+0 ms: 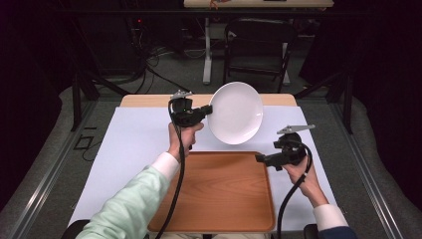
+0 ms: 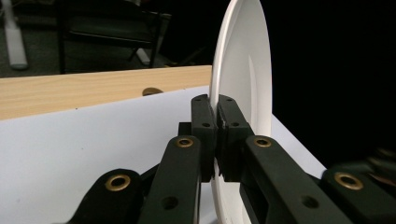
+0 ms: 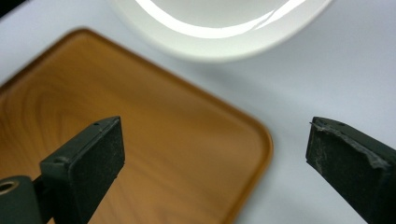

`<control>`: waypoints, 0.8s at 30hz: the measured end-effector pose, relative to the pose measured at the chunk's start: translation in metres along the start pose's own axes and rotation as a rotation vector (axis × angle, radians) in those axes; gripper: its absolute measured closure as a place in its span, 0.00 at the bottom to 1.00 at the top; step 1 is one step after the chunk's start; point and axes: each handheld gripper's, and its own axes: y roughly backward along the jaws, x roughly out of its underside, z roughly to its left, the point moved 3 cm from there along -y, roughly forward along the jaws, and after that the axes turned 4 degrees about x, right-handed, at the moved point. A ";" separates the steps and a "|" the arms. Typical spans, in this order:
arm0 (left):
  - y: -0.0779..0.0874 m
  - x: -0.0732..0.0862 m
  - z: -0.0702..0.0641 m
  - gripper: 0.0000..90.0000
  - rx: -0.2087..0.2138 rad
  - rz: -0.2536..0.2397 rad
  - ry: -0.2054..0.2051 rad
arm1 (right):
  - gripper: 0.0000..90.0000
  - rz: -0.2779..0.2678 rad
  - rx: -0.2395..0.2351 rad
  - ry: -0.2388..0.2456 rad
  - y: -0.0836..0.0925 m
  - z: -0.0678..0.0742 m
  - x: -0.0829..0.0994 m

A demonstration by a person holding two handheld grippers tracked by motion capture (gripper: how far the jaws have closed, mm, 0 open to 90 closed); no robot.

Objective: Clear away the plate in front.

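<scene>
A white plate (image 1: pixel 236 112) hangs in the air above the far part of the table, tilted up on edge. My left gripper (image 1: pixel 205 110) is shut on its left rim; in the left gripper view the two pads (image 2: pixel 205 122) pinch the thin rim of the plate (image 2: pixel 247 70). A brown wooden tray (image 1: pixel 219 191) lies on the near half of the table. My right gripper (image 1: pixel 260 159) hovers over the tray's far right corner, open, nothing between its jaws. In the right gripper view the tray (image 3: pixel 154 140) lies below and the plate (image 3: pixel 219 28) above.
A white sheet (image 1: pixel 129 144) covers the table, with a strip of bare wood (image 1: pixel 149 100) at the far edge. Beyond the table stand a dark chair (image 1: pixel 256 47) and a white table leg (image 1: pixel 207 50). Dark stands flank both sides.
</scene>
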 end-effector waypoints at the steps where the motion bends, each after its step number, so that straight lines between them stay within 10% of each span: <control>1: 0.006 0.002 -0.003 0.97 0.015 -0.001 -0.012 | 0.05 -0.008 0.001 -0.004 -0.006 -0.002 -0.006; 11: 0.036 0.029 -0.007 0.97 0.096 0.021 -0.031 | 0.52 -0.115 -0.121 -0.178 -0.033 -0.016 -0.028; 24: 0.055 0.057 0.012 0.96 0.127 -0.016 -0.013 | 0.77 -0.121 -0.086 -0.115 -0.026 0.002 -0.023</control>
